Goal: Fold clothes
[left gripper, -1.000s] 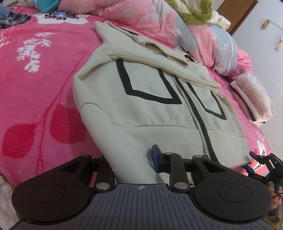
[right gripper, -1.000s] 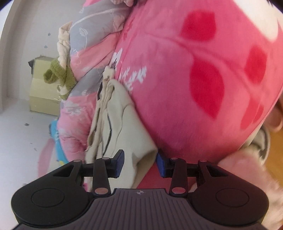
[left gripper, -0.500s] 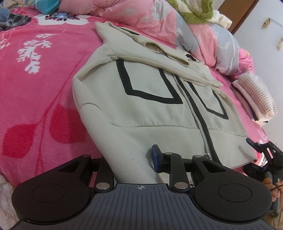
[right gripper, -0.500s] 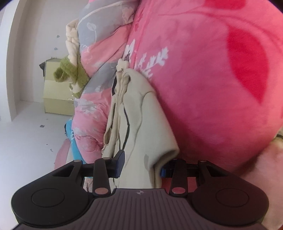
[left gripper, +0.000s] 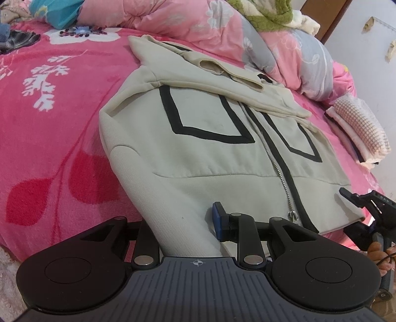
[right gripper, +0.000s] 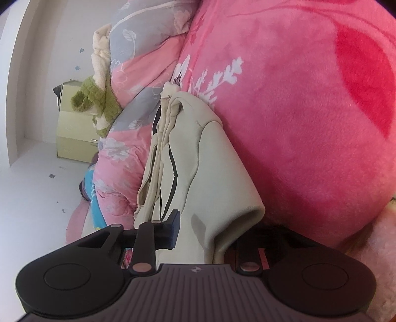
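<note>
A cream zip-up jacket [left gripper: 210, 153] with black trim lies front up on the pink blanket [left gripper: 49, 123], hood toward the far pillows. My left gripper [left gripper: 188, 228] holds the near left hem. The fabric rises between its jaws and hides the left finger, so only the blue right pad [left gripper: 219, 223] shows. In the right wrist view the jacket [right gripper: 198, 173] is seen edge-on. Its hem corner sits in my right gripper [right gripper: 200, 230] and drapes over the right finger. That gripper [left gripper: 363, 205] also shows at the jacket's right hem corner in the left wrist view.
A rumpled pink and grey quilt [left gripper: 198, 17] and a green plush [left gripper: 269, 12] line the far side of the bed. A folded waffle-knit pile [left gripper: 358, 126] lies right of the jacket. A hand [left gripper: 378, 255] holds the right gripper. A yellow cabinet [right gripper: 74, 128] stands by the wall.
The right gripper has moved further onto the hem corner, and the fabric now covers its right finger. The left gripper's grip looks unchanged, with its view shifted only slightly.
</note>
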The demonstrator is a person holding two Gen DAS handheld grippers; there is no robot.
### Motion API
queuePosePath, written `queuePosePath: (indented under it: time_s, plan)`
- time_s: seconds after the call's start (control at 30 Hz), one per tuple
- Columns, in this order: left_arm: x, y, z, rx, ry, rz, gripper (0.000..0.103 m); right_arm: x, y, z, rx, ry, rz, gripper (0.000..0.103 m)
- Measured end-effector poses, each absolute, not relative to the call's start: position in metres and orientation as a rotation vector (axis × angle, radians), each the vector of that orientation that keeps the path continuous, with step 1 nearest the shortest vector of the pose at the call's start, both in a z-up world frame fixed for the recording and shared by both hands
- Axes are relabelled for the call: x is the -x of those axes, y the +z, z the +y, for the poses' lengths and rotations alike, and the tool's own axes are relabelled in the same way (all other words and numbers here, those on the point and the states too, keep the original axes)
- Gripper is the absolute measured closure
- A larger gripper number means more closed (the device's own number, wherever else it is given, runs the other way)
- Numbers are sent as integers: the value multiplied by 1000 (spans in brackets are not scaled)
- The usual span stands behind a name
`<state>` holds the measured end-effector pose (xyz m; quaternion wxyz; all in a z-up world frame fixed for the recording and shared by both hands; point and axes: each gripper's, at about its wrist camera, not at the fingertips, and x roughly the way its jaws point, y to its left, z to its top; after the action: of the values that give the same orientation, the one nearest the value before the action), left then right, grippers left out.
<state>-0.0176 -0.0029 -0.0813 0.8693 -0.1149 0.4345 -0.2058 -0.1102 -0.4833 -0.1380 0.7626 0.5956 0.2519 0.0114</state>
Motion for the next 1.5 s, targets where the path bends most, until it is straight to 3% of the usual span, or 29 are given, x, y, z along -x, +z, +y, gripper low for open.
queuePosePath:
  time_s: [0.23,1.1,1.17,1.23,1.3,1.5]
  plan:
    - [22,-79,-9,189,-417,893,79,110,-137,-481,-1266,17,538,80]
    - [35,-73,-28,69,-357,845,81,108,-135,-479,-1229,31,526,79]
    - [36,-72,-29,69,-355,842,83,107,-130,-475,-1181,26,534,82]
    - [37,-71,-28,72,-350,839,89,106,-124,-471,-1124,11,548,93]
    - [38,-70,-28,76,-347,833,93,107,-117,-466,-1072,-4,553,97]
    - [45,-64,-25,83,-361,807,99,112,-100,-456,-966,-19,544,99]
